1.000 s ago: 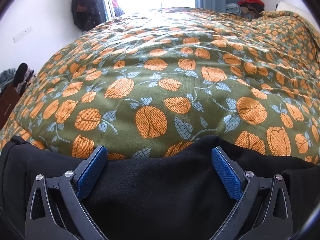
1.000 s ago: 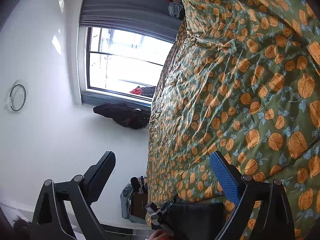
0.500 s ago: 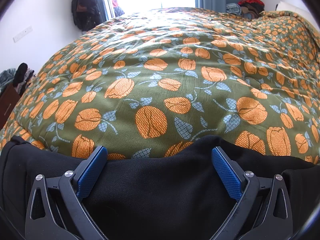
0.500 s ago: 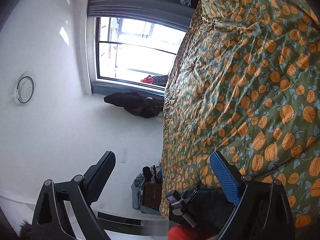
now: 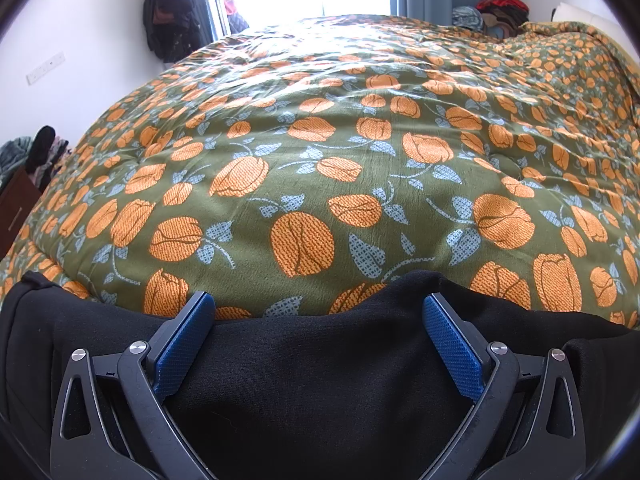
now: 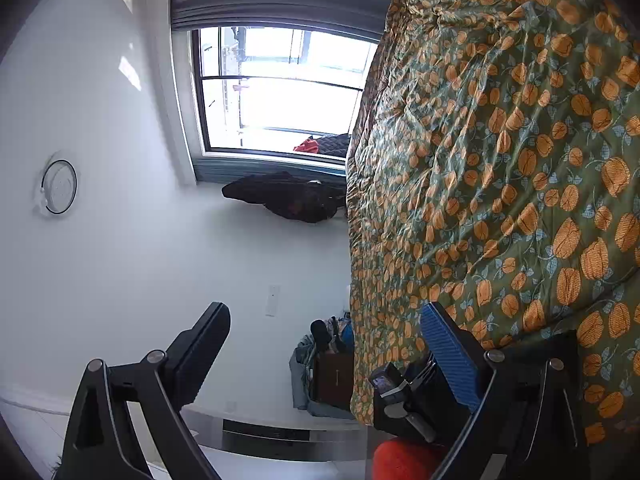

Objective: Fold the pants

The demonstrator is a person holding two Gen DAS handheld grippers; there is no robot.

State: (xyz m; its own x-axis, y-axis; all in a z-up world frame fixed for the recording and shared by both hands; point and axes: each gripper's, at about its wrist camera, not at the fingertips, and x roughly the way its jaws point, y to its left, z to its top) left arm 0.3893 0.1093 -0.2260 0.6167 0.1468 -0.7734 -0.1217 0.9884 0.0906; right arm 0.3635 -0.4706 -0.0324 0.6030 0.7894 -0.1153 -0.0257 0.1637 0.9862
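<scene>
Jaws spread wide on left gripper [image 5: 316,336] over black pants [image 5: 312,380], nothing gripped. Right gripper [image 6: 324,340] also wide open, tilted sideways, empty. Floral bedspread [image 5: 360,152] ahead, clothes pile [image 5: 492,12] by curtain.

One pair of black pants [image 5: 312,380], lying on one bed with one green orange-flowered quilt [image 5: 360,152]. Two grippers: left gripper [image 5: 316,312] and right gripper [image 6: 324,320], two fingers each, four in all; three blue pads show, the fourth faces away. One window [image 6: 288,92]. One round white fixture [image 6: 59,187] on the wall. One white wall plate [image 6: 273,300]. One dark coat [image 6: 288,197] hanging under the window. One brown box [image 6: 334,380] on the floor, clothes piled by it, count unclear.
</scene>
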